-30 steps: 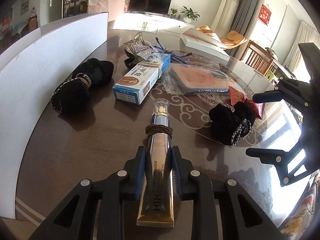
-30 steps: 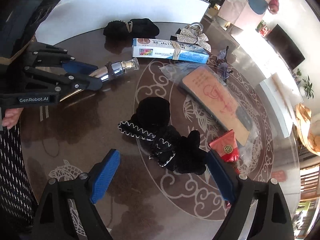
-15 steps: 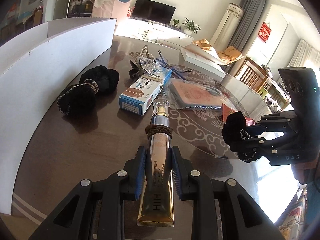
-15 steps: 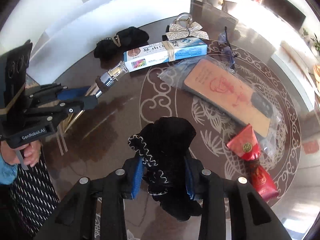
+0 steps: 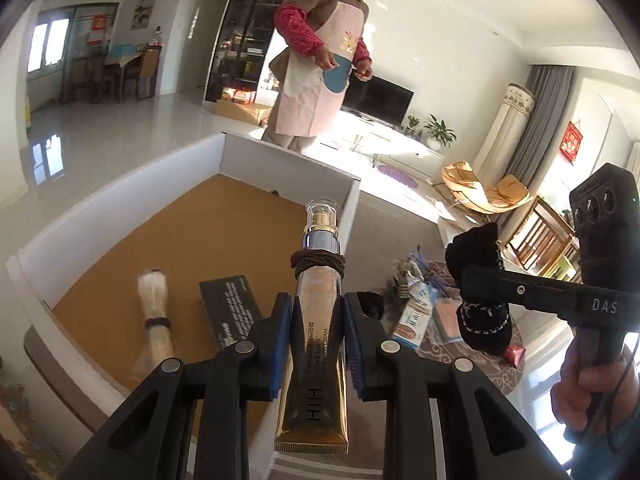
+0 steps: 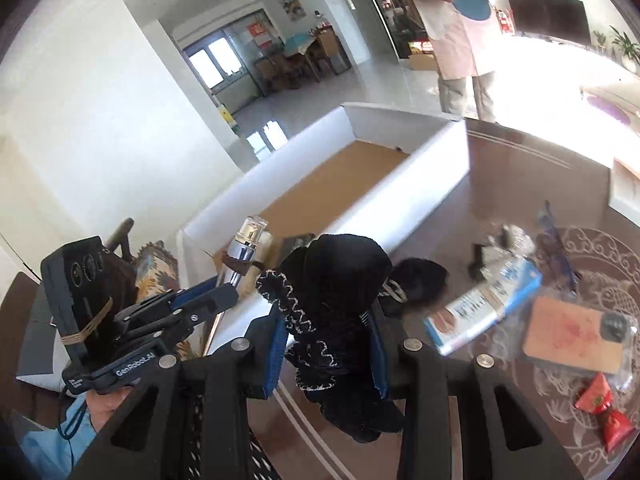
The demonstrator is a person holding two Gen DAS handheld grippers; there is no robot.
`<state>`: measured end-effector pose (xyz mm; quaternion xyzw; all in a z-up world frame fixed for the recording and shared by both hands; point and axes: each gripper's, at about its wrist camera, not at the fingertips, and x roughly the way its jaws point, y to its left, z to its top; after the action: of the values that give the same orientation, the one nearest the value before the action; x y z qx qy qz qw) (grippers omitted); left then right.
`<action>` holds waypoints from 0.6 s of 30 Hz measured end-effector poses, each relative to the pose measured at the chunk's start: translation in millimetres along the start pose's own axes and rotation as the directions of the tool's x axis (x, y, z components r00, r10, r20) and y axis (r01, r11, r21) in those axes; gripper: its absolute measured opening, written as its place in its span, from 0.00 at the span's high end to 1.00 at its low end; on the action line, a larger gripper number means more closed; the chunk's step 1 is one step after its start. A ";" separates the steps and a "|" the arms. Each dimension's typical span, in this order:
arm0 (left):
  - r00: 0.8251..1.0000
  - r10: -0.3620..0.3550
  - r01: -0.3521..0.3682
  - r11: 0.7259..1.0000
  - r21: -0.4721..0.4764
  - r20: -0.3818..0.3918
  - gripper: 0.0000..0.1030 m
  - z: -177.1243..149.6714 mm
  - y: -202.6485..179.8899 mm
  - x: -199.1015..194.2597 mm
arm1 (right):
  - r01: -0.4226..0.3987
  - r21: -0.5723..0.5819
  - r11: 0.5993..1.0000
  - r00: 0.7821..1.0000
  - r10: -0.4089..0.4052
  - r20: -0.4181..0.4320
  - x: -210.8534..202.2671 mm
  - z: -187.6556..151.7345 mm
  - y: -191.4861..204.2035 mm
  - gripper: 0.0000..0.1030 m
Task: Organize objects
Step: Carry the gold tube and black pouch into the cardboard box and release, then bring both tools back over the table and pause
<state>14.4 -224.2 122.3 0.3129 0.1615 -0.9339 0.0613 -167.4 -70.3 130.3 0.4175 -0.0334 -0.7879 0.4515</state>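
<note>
Cream tube (image 5: 318, 336): clamped between the closed jaws of the left gripper (image 5: 316, 344), cap pointing forward, crimped end behind the jaws; a brown band is wound round its neck. It hangs in the air over the near wall of the white box (image 5: 120, 196).
Black glove (image 6: 340, 320): pinched in the closed jaws of the right gripper (image 6: 328, 344), cuff drooping below them, held above the desk (image 6: 520, 184) just short of the box wall.
Step in hand: judged as the carry phase, both items lifted and being brought to the box.
Next move: calls for taking each item forward past the wall, lowering it to the cork-coloured floor, then opening the jaws.
Box contents: ahead and left of the left jaws lie a pale bundle (image 5: 154, 320) and a dark card (image 5: 230, 308).
Left view only: the box floor and those two items.
Right view only: things left on the desk to the right of the jaws, namely a blue-white carton (image 6: 484, 308), a bagged pink board (image 6: 568, 332), a red sachet (image 6: 604, 412) and a second black glove (image 6: 420, 280).
</note>
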 end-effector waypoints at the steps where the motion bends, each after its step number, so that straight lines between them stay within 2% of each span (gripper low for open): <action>1: 0.999 0.045 -0.045 0.999 -0.011 0.005 0.75 10.7 18.2 -0.6 | -0.026 -0.011 1.000 1.000 0.026 0.002 16.3 9.3 16.9 0.65; 4: 0.986 0.165 -0.166 0.985 -0.038 -0.026 0.75 31.1 68.7 9.7 | -0.083 -0.030 0.996 0.996 0.082 -0.036 73.3 23.9 61.2 0.65; 7: 0.957 0.263 -0.270 0.962 -0.045 -0.124 0.74 33.3 106.6 35.8 | -0.078 -0.025 0.997 0.992 0.075 -0.106 131.4 20.9 85.9 0.61; 8: 0.942 0.294 -0.305 0.951 -0.047 -0.162 0.72 30.0 116.9 47.9 | -0.086 -0.011 0.996 0.987 0.083 -0.138 149.5 17.1 88.6 0.49; 9: 0.927 0.318 -0.333 0.942 -0.048 -0.198 0.68 26.0 124.1 58.9 | -0.078 0.000 0.997 0.983 0.077 -0.168 164.3 12.7 89.7 0.31; 10: 0.915 0.336 -0.355 0.934 -0.049 -0.225 0.54 20.5 129.4 65.7 | -0.051 0.000 0.999 0.982 0.051 -0.184 172.7 7.8 88.9 0.26; 11: 0.911 0.343 -0.364 0.930 -0.054 -0.230 0.43 15.3 131.7 67.1 | -0.029 -0.003 1.000 0.983 0.028 -0.183 174.4 2.4 86.9 0.25; 14: 0.936 0.314 -0.328 0.942 -0.074 -0.158 0.31 -2.8 122.9 50.0 | -0.029 -0.017 0.999 0.990 0.026 -0.137 151.4 -14.2 72.6 0.24; 15: 0.942 0.306 -0.317 0.946 -0.069 -0.138 0.31 -6.9 114.6 45.5 | -0.004 -0.038 0.999 0.994 0.000 -0.113 137.5 -21.0 65.5 0.21; 16: 0.950 0.288 -0.296 0.953 -0.058 -0.121 0.31 -11.7 104.8 37.7 | -0.016 -0.067 0.998 0.997 0.011 -0.077 119.7 -28.8 57.1 0.22; 17: 0.960 0.260 -0.265 0.963 -0.039 -0.107 0.31 -15.1 90.2 32.9 | 0.031 -0.097 0.995 0.998 -0.035 -0.046 100.9 -38.1 47.3 0.13; 18: 0.970 0.223 -0.226 0.974 -0.017 -0.098 0.31 -19.5 73.3 28.9 | 0.118 -0.126 0.985 0.993 -0.121 -0.015 82.4 -49.9 39.6 0.05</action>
<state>18.1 -286.9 70.9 0.3725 0.1409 -0.9026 0.1632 -126.1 -138.4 63.2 0.3986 0.0460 -0.8093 0.4290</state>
